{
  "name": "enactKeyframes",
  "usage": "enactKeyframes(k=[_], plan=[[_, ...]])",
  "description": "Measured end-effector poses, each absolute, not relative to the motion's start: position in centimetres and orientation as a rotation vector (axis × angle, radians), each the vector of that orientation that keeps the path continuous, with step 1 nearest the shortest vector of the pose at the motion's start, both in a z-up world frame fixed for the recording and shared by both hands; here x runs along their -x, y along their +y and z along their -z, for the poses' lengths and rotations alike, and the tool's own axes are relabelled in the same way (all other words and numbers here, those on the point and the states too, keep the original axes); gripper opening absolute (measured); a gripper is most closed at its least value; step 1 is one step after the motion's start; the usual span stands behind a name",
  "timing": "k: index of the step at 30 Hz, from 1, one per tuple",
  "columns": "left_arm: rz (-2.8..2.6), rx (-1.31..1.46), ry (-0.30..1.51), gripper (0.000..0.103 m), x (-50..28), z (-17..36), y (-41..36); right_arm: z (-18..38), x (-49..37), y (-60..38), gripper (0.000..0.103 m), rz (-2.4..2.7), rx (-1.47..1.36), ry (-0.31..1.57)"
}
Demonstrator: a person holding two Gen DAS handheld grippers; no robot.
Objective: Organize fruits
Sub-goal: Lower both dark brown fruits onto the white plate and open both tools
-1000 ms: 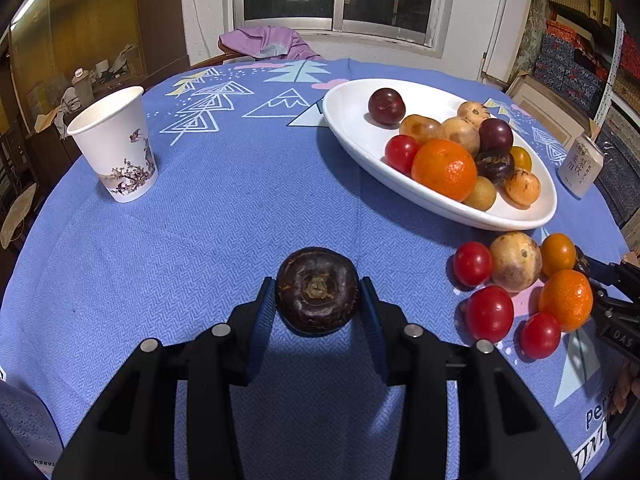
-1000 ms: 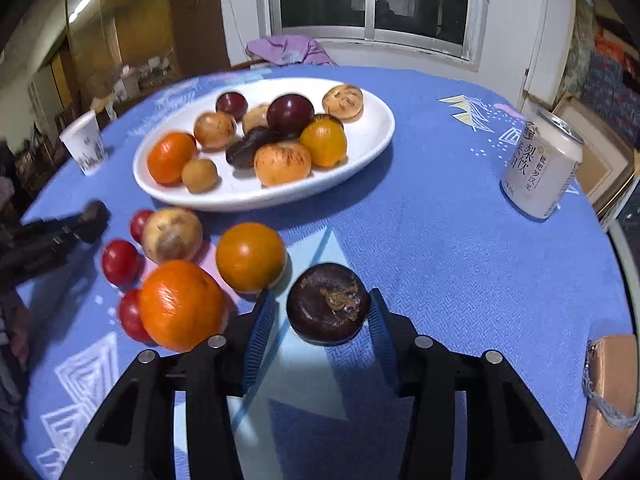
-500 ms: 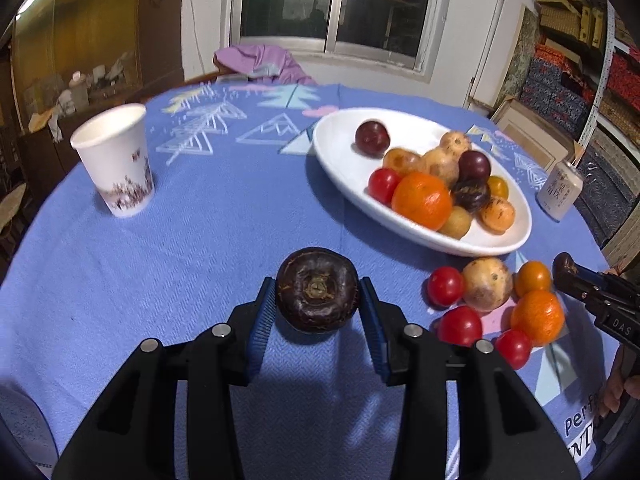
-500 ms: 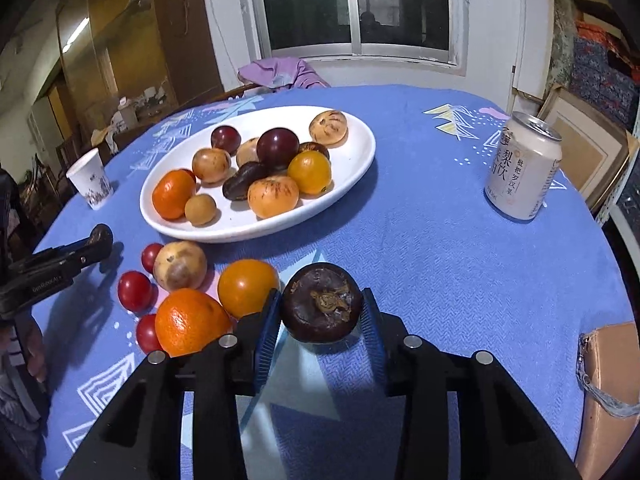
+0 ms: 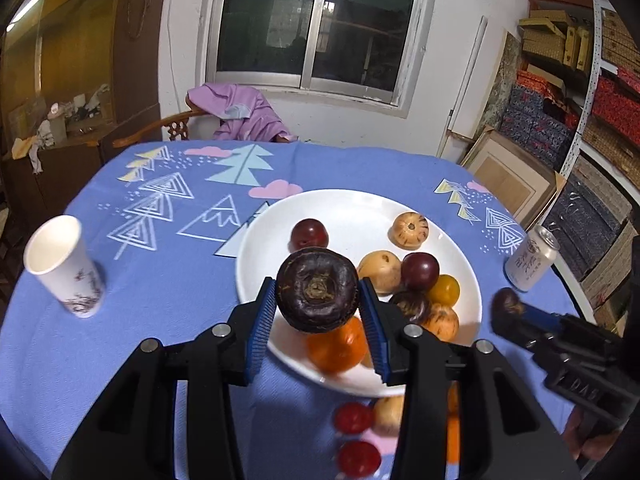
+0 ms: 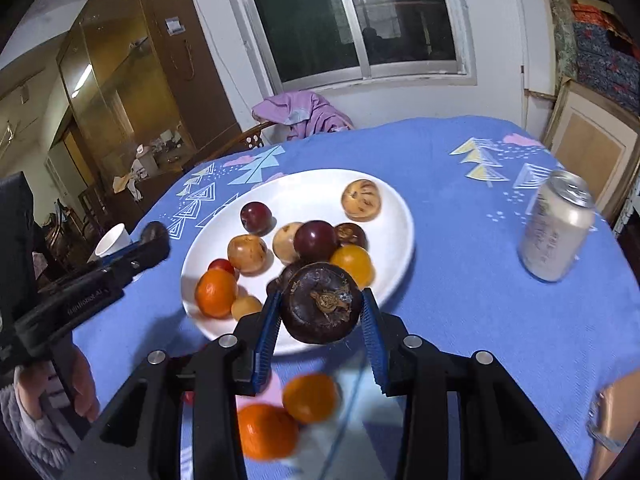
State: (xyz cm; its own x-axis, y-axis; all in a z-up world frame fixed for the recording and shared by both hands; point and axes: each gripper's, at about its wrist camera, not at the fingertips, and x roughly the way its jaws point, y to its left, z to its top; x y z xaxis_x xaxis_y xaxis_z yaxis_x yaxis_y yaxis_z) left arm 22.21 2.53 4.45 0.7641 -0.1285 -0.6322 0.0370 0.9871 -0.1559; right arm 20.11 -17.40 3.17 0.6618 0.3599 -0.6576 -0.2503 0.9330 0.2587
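Observation:
My left gripper (image 5: 318,326) is shut on a dark purple mangosteen (image 5: 316,290), held in the air over the near rim of the white plate (image 5: 272,240). My right gripper (image 6: 322,328) is shut on a second dark mangosteen (image 6: 320,302), also lifted, above the plate's (image 6: 396,208) near edge. The plate holds several fruits: plums, oranges, brown round fruits and a cherry tomato. Loose oranges (image 6: 266,430), tomatoes (image 5: 358,458) and a brown fruit (image 5: 388,414) lie on the blue tablecloth in front of the plate. Each gripper shows in the other's view, at the sides.
A paper cup (image 5: 64,266) stands at the left of the table and a drink can (image 6: 556,228) at the right. A chair with a purple cloth (image 5: 236,110) is behind the table. A tan object (image 6: 612,424) sits at the near right edge.
Both grippers have risen off the tablecloth with their mangosteens and moved toward the plate, which now lies under both fruits. The loose fruits have dropped lower in both views.

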Motion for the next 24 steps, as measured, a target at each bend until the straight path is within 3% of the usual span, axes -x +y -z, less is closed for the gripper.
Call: enactKeyframes(k=[6,8,10,14,19,22,24], plan=[[0.062,0.148,0.758,0.041,-25.2,-1.3,3.8,-1.6,-21.2,-13.2,0.041,-0.423,-0.075,0.803],[0.052,0.172,0.756,0.051,-25.7,-0.9,4.6,-1.3,-21.3,-13.0,0.047,-0.427,-0.093,0.805],[0.062,0.192,0.747,0.07,-25.7,-0.8,5.1,-1.3,-21.3,-13.5,0.055,-0.42,-0.112,0.804],[0.068,0.178,0.727,0.072,-25.0,-1.5,4.7,-2.3,-20.6,-15.6,0.057,-0.4,-0.166,0.781],[0.061,0.171,0.71,0.083,-21.8,-2.2,4.8,-3.7,-18.1,-18.3,0.068,-0.396,-0.231,0.741],[0.059,0.144,0.718,0.084,-19.6,-2.0,4.9,-4.0,-16.3,-19.3,0.07,-0.397,-0.251,0.721],[0.056,0.137,0.719,0.084,-18.0,-1.8,4.9,-3.7,-15.1,-20.0,0.078,-0.398,-0.266,0.718]])
